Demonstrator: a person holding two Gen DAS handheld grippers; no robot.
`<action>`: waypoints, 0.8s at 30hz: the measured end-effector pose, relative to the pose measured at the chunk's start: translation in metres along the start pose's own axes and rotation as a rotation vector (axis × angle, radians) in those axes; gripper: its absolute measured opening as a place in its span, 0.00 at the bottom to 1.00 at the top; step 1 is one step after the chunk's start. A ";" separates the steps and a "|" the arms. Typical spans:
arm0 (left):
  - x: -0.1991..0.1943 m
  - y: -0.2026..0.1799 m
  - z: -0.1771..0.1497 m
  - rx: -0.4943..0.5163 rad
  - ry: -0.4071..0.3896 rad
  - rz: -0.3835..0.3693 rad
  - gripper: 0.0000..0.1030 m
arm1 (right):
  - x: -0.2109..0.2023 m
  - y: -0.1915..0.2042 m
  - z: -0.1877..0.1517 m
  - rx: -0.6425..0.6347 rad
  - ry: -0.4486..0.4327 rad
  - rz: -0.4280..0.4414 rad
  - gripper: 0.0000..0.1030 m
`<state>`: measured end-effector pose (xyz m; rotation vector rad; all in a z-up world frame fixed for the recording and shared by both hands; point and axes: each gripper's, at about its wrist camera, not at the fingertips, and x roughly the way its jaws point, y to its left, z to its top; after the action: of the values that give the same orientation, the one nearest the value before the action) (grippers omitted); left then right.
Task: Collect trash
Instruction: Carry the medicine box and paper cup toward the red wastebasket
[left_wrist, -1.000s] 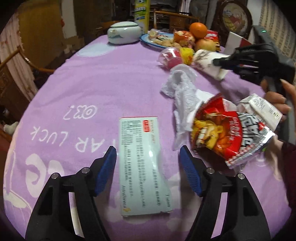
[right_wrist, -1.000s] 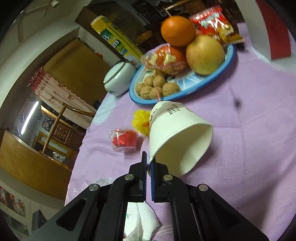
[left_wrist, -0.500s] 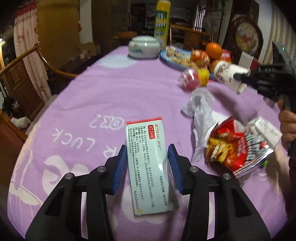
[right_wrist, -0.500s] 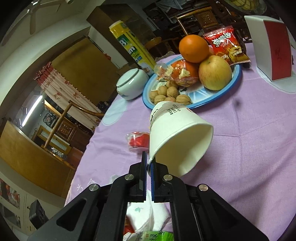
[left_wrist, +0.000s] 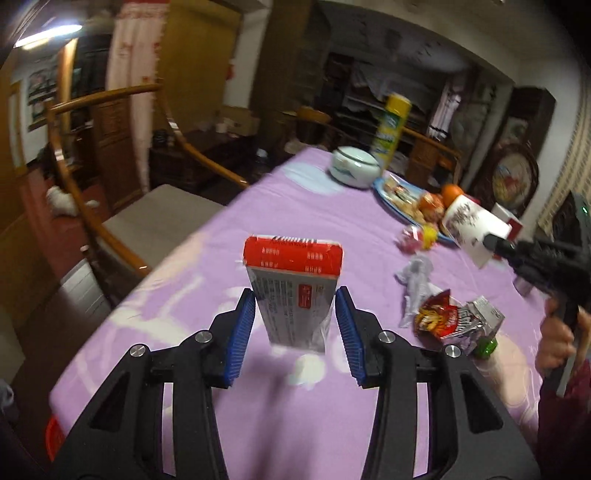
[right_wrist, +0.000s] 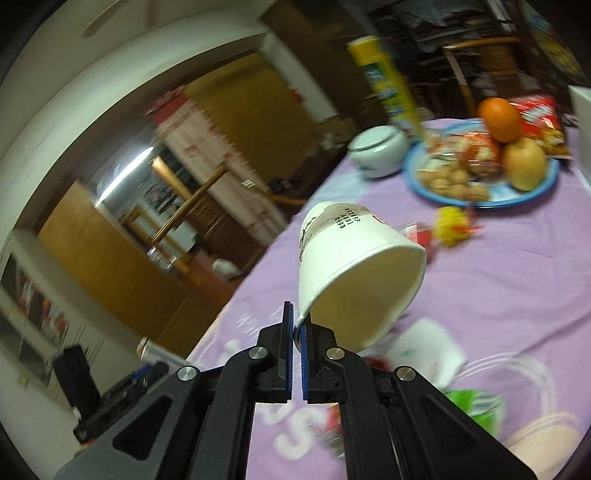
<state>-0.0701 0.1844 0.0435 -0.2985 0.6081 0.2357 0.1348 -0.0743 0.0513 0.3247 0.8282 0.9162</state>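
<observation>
Medicine box (left_wrist: 293, 291), grey-white with red end flap, stood on end between my left gripper's (left_wrist: 295, 328) blue pads, lifted off purple cloth. Paper cup (right_wrist: 354, 273), white with printed band, hung tilted, rim pinched in my right gripper (right_wrist: 297, 332). Crumpled tissue (left_wrist: 415, 286) and torn red snack wrapper (left_wrist: 448, 319) lay on cloth, touching.

Dim indoor light, warm cast. Fluorescent tube (left_wrist: 48, 33) glares at 10 o'clock in left view; another strip (right_wrist: 125, 177) at 9 o'clock in right. Heavy motion blur on backgrounds, fisheye bending and black vignette at edges.
</observation>
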 end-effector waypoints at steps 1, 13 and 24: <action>-0.007 0.005 -0.002 -0.016 -0.007 0.015 0.43 | 0.001 0.009 -0.004 -0.019 0.011 0.014 0.04; -0.132 0.105 -0.059 -0.222 -0.127 0.270 0.43 | 0.005 0.107 -0.057 -0.230 0.131 0.173 0.04; -0.165 0.255 -0.162 -0.508 -0.029 0.480 0.44 | 0.057 0.191 -0.109 -0.298 0.276 0.250 0.04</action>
<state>-0.3636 0.3451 -0.0371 -0.6355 0.5786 0.8611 -0.0365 0.0743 0.0610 0.0408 0.9005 1.3220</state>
